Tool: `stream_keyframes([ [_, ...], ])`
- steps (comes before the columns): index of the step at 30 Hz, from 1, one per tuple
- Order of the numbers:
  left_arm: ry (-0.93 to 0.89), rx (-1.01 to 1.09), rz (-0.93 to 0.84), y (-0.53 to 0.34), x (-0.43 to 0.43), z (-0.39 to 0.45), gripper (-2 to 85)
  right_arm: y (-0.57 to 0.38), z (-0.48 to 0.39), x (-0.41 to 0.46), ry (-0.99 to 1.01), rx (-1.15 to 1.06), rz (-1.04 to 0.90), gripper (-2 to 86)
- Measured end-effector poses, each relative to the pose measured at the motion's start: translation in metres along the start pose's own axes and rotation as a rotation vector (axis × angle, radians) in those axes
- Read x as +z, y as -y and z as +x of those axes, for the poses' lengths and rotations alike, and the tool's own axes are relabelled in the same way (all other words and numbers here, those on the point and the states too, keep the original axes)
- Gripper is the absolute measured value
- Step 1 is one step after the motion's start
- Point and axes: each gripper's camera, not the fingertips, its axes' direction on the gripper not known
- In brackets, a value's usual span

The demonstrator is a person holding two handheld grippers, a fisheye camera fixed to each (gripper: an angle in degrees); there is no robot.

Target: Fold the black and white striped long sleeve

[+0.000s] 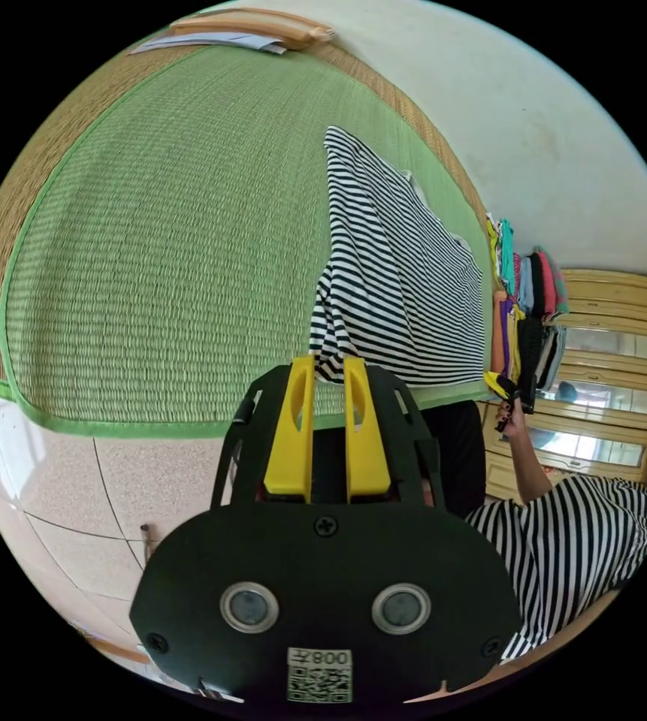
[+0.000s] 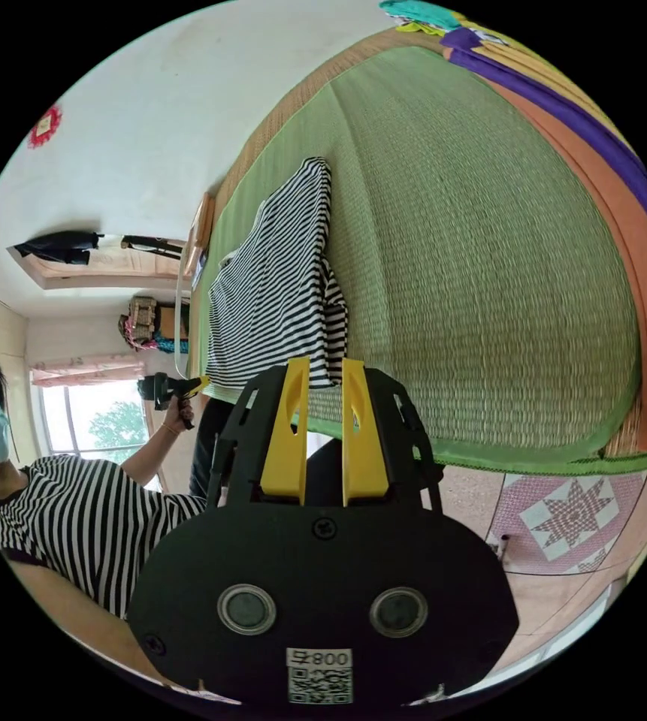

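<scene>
Striped long sleeve (image 1: 398,278) on green mat (image 1: 165,248)

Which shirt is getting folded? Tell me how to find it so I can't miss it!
Look at the big green woven straw mat. Near its edge lies the black and white striped long sleeve shirt, with each yellow-jawed gripper pinching a corner. The pile of clothes beside the mat is plain coloured pieces; this shirt is the striped thing spread flat on the mat.
</scene>
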Motion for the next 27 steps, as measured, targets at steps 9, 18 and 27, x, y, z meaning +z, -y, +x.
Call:
stream_keyframes([
  [9,0.087,0.063,-0.079,0.002,0.043,0.020,1.3,0.001,0.000,0.001,-0.079,-0.048,-0.048,3.1],
  [18,0.126,0.043,-0.051,-0.015,0.085,0.022,0.9,-0.024,-0.006,-0.011,-0.098,-0.102,-0.126,0.6],
  [27,0.151,-0.188,0.050,-0.046,0.142,0.008,0.6,-0.043,0.011,-0.029,-0.013,-0.042,-0.085,0.5],
])
